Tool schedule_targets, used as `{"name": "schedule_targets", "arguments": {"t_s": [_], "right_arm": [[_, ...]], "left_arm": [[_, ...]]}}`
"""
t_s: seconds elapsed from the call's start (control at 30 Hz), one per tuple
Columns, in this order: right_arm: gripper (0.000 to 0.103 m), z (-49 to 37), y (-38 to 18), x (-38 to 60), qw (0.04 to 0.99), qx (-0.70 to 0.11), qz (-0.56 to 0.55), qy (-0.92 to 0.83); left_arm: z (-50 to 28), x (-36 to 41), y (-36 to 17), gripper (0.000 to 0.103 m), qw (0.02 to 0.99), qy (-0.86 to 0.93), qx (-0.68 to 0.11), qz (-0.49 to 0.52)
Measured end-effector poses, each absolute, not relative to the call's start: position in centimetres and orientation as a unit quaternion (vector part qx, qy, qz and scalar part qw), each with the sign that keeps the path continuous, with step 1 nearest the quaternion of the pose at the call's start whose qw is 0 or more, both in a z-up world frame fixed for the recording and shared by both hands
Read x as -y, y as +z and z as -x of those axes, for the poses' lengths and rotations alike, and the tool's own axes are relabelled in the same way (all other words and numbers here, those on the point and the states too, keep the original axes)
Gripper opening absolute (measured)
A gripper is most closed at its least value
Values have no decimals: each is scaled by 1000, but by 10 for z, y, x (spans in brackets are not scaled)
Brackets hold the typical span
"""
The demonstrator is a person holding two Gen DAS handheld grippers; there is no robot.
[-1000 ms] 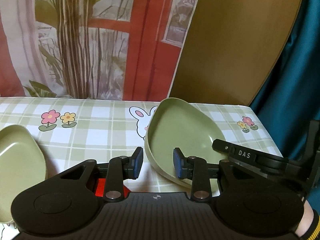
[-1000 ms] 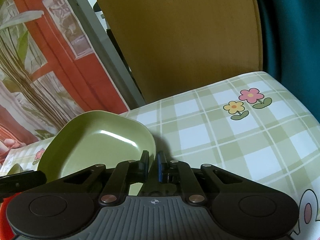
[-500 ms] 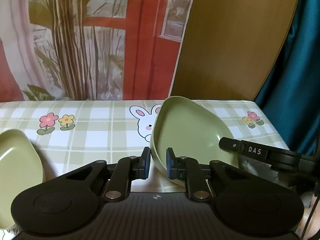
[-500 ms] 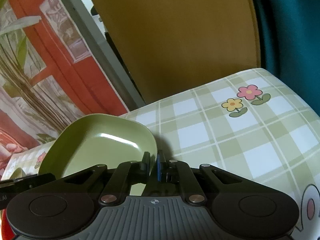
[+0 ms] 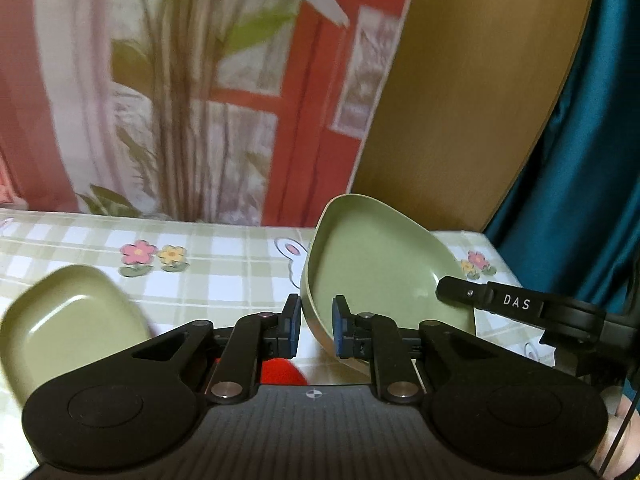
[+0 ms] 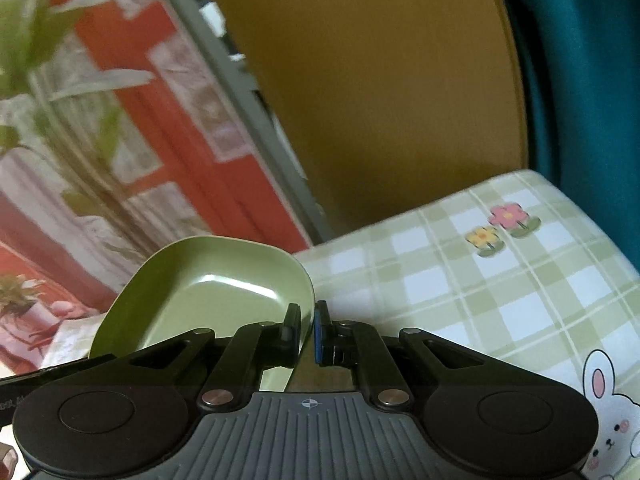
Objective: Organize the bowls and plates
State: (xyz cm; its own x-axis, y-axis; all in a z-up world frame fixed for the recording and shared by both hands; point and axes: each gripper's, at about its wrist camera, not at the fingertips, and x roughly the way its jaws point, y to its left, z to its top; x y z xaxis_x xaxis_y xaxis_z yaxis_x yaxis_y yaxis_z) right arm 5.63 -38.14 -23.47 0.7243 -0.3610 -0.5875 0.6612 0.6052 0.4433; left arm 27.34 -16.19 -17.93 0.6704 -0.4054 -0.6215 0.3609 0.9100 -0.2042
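A green square bowl (image 5: 384, 280) is held tilted above the checked tablecloth (image 5: 224, 272). My left gripper (image 5: 316, 330) is shut on its near left rim. My right gripper (image 6: 307, 334) is shut on the opposite rim of the same bowl (image 6: 216, 300); its arm shows in the left wrist view (image 5: 520, 304). A second green bowl (image 5: 76, 320) sits on the table at the left.
A red object (image 5: 280, 372) lies on the table just under my left gripper. A brown chair back (image 5: 472, 92) stands behind the table's far edge, with a teal curtain (image 5: 580, 168) to its right. The table's right edge (image 6: 608, 232) is close.
My left gripper closed from open onto the bowl's rim. Both grippers have lifted the bowl and moved it left, nearer the second bowl.
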Motion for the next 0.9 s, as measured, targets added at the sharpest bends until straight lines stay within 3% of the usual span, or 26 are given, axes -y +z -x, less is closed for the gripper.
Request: {"name": "schedule_targets", "arguments": {"t_s": [0.5,0.9], "right_arm": [[8,-99,-161,266,903,-223,-293,-221],[9,-123,-156,174,909,-271,-278,-153]], "left_arm": [[-205,38,-116,17,938,-160,-299,66],[-149,-44,-114,17,940,-117,-307,88]]}}
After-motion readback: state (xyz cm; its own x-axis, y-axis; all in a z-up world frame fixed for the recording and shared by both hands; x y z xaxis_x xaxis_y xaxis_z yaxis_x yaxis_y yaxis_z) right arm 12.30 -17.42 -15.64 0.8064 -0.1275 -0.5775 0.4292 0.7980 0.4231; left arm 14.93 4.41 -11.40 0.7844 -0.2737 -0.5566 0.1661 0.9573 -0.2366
